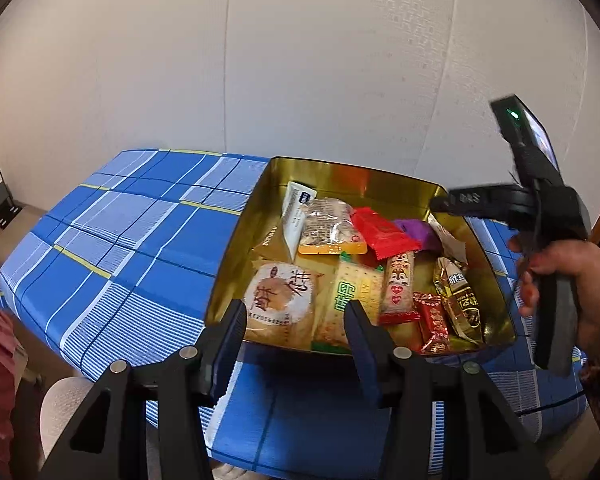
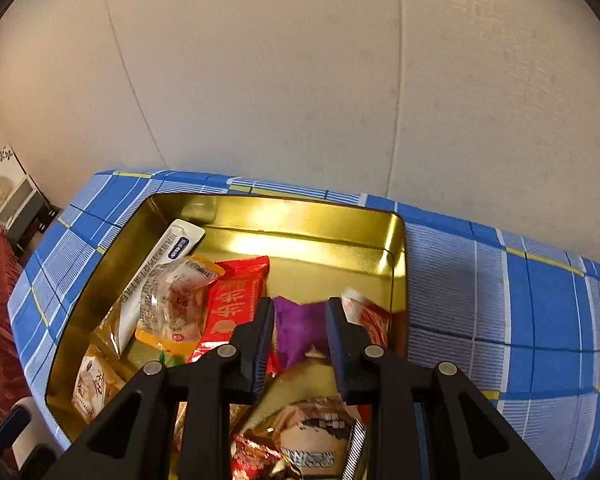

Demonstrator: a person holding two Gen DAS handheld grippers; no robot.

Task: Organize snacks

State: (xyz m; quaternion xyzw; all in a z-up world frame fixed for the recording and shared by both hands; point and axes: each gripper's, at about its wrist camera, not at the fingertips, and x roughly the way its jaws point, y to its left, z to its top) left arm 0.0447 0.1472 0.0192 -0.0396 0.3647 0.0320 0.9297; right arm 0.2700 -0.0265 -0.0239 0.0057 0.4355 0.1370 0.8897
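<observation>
My left gripper (image 1: 296,320) hangs just before the near wall of the gold tin (image 1: 236,248), its blue-padded fingers (image 1: 236,322) spread wide with nothing between them. The tin sits on the blue plaid cloth (image 1: 120,240) covering the desk, toward its right side, and the snacks lie heaped inside it. Nearest my left fingers is a round pastry (image 1: 278,300) in a clear wrapper printed with large brown Chinese characters. Beside it lies a cracker pack (image 1: 352,296) with a green character on it, then a slim pink bar (image 1: 398,284) with cartoon chipmunks and red hearts. A gold coffee sachet (image 1: 460,296) carries dark Chinese lettering I cannot read with confidence. A white sachet (image 2: 168,256) with a dark blue label leans on the tin's left wall, next to a clear nut-brittle pack (image 2: 172,304) and a red wrapper (image 2: 232,304) with gold characters.

My right gripper (image 2: 300,316) reaches down inside the tin near its right wall. Its fingers (image 2: 266,320) stand on either side of the purple candy wrapper (image 2: 300,328), touching or nearly touching it; whether they actually pinch it I cannot tell.
</observation>
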